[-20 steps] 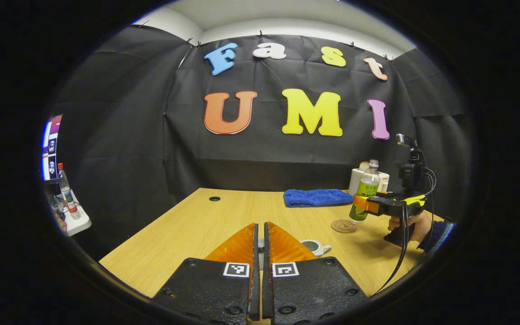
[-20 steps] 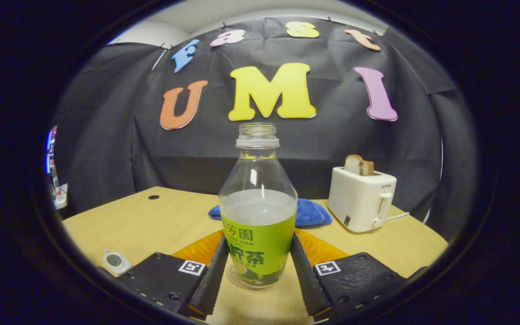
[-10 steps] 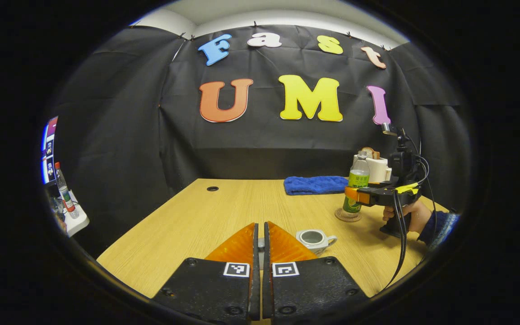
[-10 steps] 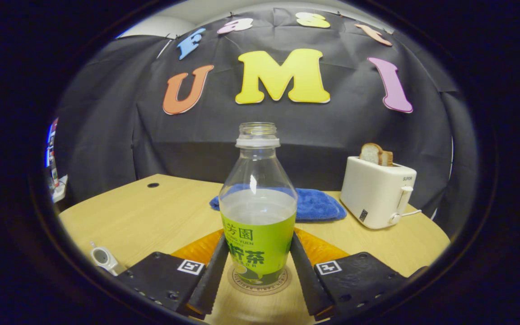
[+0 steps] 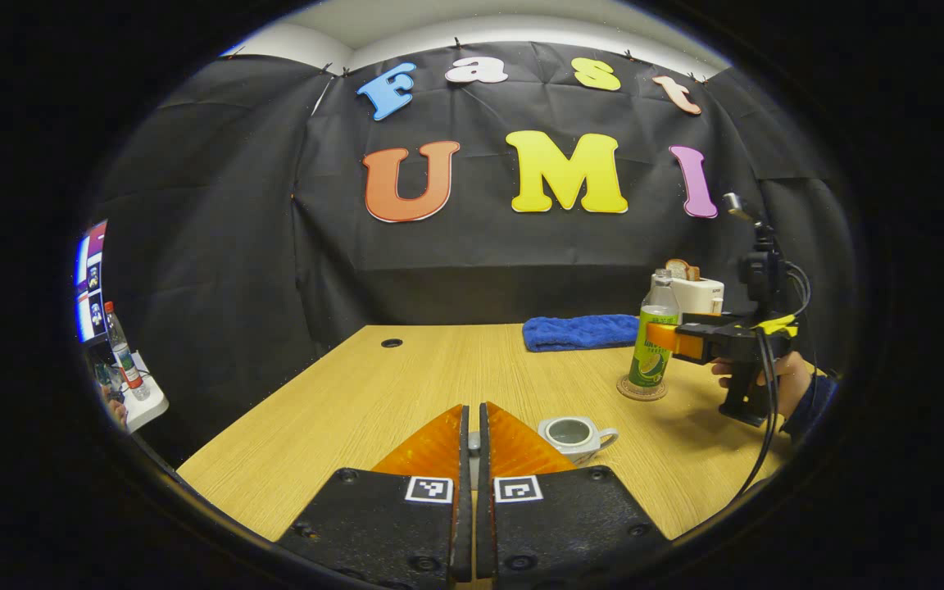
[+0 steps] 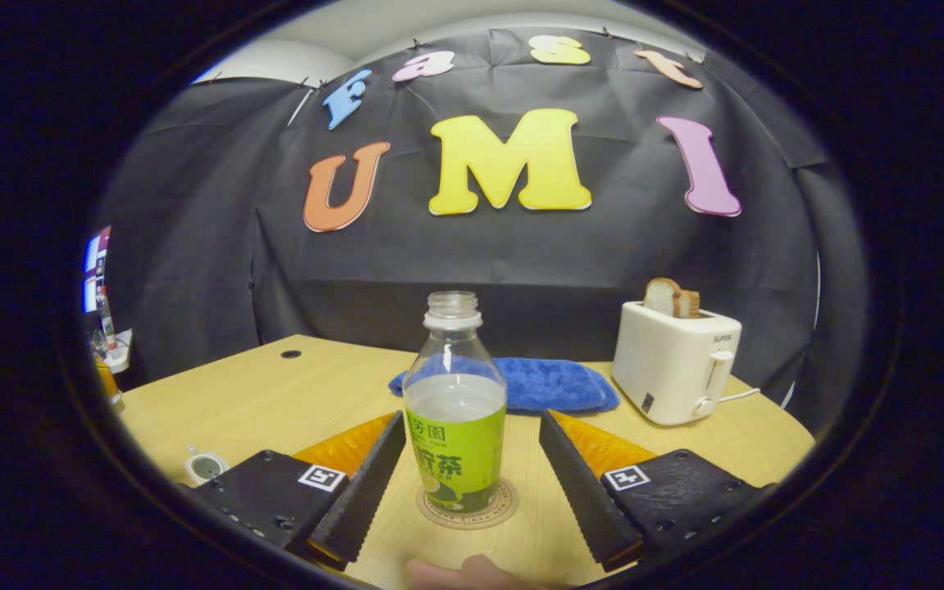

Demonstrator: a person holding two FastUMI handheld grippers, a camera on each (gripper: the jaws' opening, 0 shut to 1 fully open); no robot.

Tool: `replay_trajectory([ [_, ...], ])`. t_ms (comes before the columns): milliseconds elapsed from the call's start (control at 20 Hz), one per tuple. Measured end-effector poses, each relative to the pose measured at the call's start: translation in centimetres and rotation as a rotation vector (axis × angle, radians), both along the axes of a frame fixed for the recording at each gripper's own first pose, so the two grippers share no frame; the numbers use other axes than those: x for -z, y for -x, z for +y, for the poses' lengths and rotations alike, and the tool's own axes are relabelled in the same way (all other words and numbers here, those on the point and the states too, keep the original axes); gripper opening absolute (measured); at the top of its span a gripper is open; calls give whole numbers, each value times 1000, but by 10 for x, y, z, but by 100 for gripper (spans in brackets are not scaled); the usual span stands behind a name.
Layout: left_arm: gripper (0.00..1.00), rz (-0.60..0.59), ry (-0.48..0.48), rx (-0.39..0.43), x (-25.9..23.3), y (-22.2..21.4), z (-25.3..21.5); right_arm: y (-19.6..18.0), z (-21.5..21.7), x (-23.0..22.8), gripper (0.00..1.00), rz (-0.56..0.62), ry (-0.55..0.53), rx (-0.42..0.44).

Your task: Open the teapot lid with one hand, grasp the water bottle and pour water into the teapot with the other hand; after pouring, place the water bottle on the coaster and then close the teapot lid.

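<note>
The water bottle (image 6: 456, 426), green-labelled and uncapped, stands upright on the round coaster (image 6: 466, 512). My right gripper (image 6: 472, 418) is open, its fingers apart from the bottle on either side. In the left gripper view the bottle (image 5: 656, 344) sits on the coaster (image 5: 642, 388) with the right gripper (image 5: 669, 338) beside it, held by a hand. The white teapot (image 5: 574, 434) stands lidless just right of my left gripper (image 5: 473, 410), which is shut on a small grey piece, the teapot lid (image 5: 473, 443). The teapot (image 6: 206, 467) is far left in the right gripper view.
A white toaster (image 6: 677, 360) with bread stands at the back right, a blue cloth (image 6: 521, 383) behind the bottle. The wooden table (image 5: 374, 393) has a cable hole (image 5: 391, 342). A side shelf with a bottle (image 5: 124, 360) lies beyond the left edge.
The bottle came down onto the coaster. My right gripper then opened and drew back from it. The left gripper stayed shut above the table by the teapot.
</note>
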State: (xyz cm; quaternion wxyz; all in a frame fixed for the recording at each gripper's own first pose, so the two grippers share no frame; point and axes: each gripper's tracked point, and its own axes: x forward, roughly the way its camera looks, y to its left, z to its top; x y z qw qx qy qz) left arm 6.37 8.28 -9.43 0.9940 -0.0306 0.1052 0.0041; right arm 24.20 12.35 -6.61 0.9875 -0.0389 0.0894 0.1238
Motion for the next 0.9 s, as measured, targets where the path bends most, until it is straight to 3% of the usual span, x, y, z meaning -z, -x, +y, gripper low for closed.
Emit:
replay_trajectory([
  [200,5,-69,31,40,-5,-16,-19,48,-32,-23,98,-98,42,68],
  [300,4,-78,80,79,-4,-28,-36,77,-54,-37,96,-182,12,163],
  [400,5,-98,137,114,-8,-40,-49,106,-59,-31,96,-202,32,185],
  [550,5,-97,183,157,-11,-49,-70,142,-64,-19,96,-194,54,174],
  [900,5,-41,117,148,20,-69,-89,199,-80,-6,95,-124,-33,145],
])
